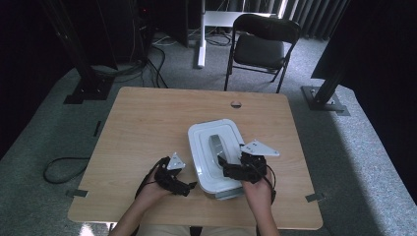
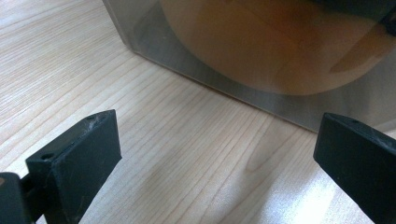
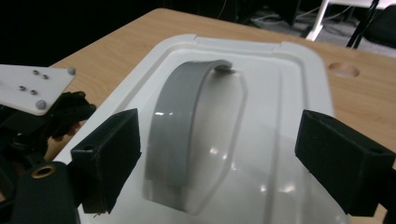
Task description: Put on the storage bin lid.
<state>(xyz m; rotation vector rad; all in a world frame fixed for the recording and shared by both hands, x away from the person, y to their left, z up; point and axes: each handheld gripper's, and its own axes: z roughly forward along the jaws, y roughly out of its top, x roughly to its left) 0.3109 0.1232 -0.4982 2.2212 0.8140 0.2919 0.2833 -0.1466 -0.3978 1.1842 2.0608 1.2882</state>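
White lidded box sits on the tabletop right of centre, near the front edge, its long axis running front to back. A grey arched handle lies in the recess of the lid, running the same way as the box.

Right gripper: over the front right part of the lid, jaws spread wide. In the right gripper view we see the handle rising straight ahead between the two jaws, nearer the left-hand jaw, touching neither. We judge this the nearer gripper to the handle, and the relation that counts: the handle's length points away from the jaws, so they straddle it across its width.

Left gripper: low at the box's front left corner, just beside the wall, also spread. The left gripper view shows the shiny metal side wall ahead across bare wood, not yet touched.

Judgement: the right gripper needs to go forward and down so its jaws close across the handle; the left looks placed to steady the base.

Rest of scene: cable hole at the back edge; folding chair beyond the table.
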